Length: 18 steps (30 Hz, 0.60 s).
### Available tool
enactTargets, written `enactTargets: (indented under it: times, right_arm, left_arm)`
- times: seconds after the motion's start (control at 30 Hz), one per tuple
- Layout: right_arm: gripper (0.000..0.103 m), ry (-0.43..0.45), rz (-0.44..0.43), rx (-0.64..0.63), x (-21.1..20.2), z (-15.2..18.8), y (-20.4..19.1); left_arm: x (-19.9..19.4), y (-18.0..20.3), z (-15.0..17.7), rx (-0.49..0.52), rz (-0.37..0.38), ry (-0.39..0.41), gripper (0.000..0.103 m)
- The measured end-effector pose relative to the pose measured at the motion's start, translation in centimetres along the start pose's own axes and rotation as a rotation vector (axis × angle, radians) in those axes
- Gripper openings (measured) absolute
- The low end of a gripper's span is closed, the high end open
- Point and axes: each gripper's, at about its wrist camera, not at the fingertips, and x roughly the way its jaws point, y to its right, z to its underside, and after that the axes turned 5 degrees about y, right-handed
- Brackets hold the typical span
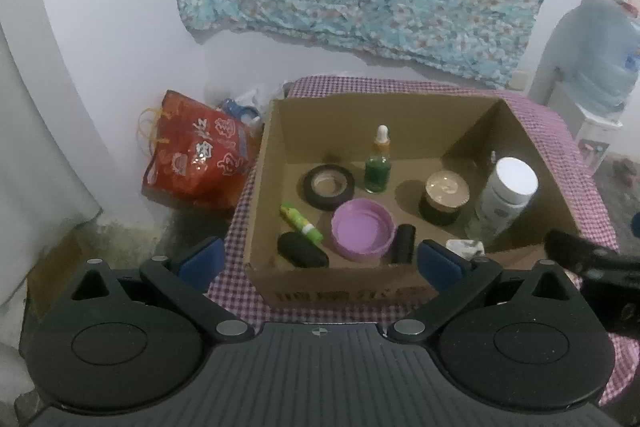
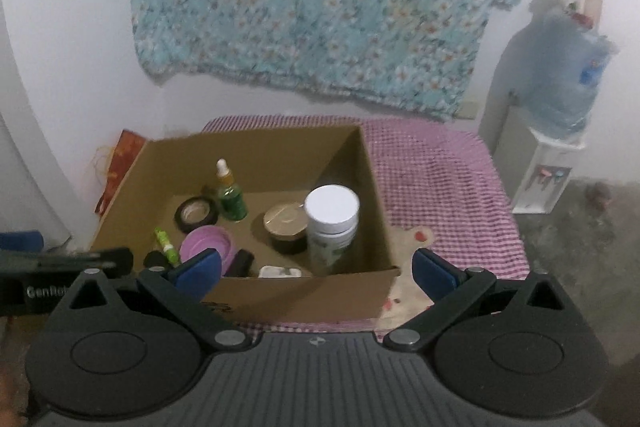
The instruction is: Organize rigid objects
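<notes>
Cardboard box (image 1: 400, 131) sits on the table (image 1: 552, 147), which has a checked cloth, and holds every item. Dropper bottle (image 1: 377, 163) stands upright at the back, long axis vertical, beside the tape roll (image 1: 328, 186). White-lidded bottle (image 1: 505, 201) stands upright against the right wall. Green tube (image 1: 301, 223) lies flat, its long axis running diagonally from back-left to front-right. Purple lid (image 1: 362, 229) lies open side up at the centre. Left claw (image 1: 318, 261) is spread apart, empty, at the box's front edge. Right claw (image 2: 316, 267) is likewise apart, empty.
</notes>
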Motion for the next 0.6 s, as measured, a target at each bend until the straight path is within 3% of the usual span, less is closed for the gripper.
enactTargets:
  times: [0.6]
  right_arm:
    - [0.103, -0.11, -0.001, 0.025, 3.5, 0.1, 0.1]
  left_arm:
    - [2.1, 0.4, 0.2, 0.05, -0.019, -0.068, 0.102]
